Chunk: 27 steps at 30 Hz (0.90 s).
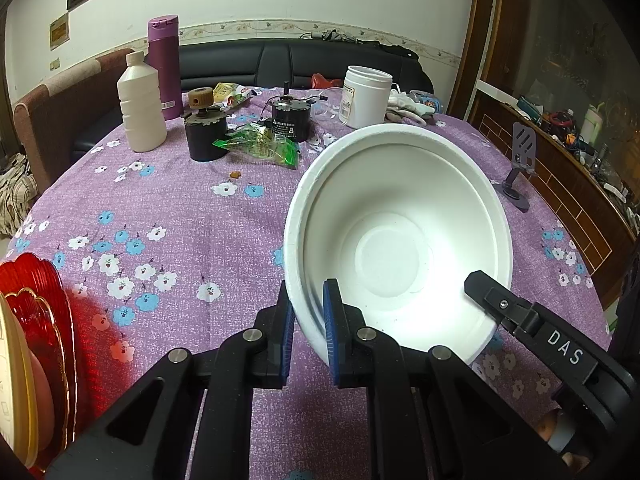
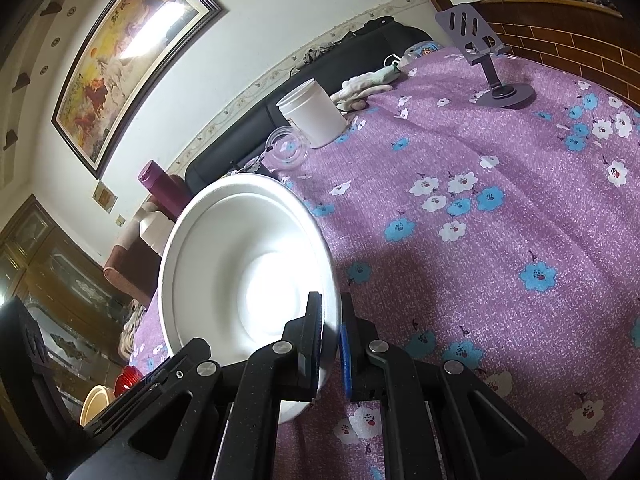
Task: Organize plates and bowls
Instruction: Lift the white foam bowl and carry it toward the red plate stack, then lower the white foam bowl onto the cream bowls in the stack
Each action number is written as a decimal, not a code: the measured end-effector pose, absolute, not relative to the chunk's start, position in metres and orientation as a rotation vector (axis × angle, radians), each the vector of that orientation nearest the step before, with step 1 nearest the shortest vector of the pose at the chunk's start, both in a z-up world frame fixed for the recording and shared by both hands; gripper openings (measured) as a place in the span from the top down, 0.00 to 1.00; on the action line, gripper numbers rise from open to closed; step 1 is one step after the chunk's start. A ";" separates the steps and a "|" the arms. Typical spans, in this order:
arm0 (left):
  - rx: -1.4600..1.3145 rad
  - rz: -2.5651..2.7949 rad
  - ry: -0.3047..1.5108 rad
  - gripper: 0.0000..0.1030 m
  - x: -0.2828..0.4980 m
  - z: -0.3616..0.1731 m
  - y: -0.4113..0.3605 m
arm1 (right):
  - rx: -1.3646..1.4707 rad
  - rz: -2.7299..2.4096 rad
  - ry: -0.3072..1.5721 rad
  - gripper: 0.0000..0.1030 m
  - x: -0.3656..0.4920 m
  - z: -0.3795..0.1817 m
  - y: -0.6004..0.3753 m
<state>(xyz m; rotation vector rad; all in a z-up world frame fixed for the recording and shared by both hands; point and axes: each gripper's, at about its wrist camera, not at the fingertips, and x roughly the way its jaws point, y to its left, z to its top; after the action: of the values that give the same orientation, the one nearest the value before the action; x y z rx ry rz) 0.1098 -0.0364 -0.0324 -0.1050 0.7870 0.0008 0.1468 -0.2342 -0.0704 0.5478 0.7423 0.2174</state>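
A white foam bowl (image 1: 400, 240) hangs tilted above the purple flowered tablecloth (image 1: 180, 208), its inside facing the camera. My left gripper (image 1: 310, 320) is shut on the bowl's left rim, one blue pad inside the wall and one outside. A finger (image 1: 500, 300) of my right gripper touches the opposite rim. In the right wrist view my right gripper (image 2: 332, 328) is shut on the right rim of the same bowl (image 2: 240, 264). A red ribbed plate (image 1: 36, 288) with a cream dish (image 1: 16, 380) on it sits at the table's near left edge.
At the back of the table stand a white bottle (image 1: 142, 112), a purple flask (image 1: 164, 64), two dark motors (image 1: 206, 136), a green wrapper (image 1: 260, 146) and a white jar (image 1: 366, 96). A grey phone stand (image 1: 520, 160) is at the right. A dark sofa lies behind.
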 end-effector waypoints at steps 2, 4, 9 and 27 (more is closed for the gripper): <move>-0.104 0.001 0.788 0.89 0.109 -0.032 -0.037 | 0.546 0.218 0.737 0.92 0.146 -0.069 -0.234; -0.106 0.006 0.786 0.89 0.108 -0.030 -0.036 | 0.546 0.221 0.732 0.92 0.147 -0.067 -0.234; -0.095 0.029 0.761 0.88 0.101 -0.020 -0.035 | 0.543 0.237 0.717 0.92 0.142 -0.056 -0.231; -0.141 0.082 0.735 0.87 0.044 0.022 0.009 | 0.468 0.366 0.699 0.93 0.103 -0.003 -0.188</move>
<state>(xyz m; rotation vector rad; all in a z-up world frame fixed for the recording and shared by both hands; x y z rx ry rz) 0.0440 0.0095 0.0216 -0.1406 0.7352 0.0816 0.1028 -0.1877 -0.0035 0.4681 0.6987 0.3664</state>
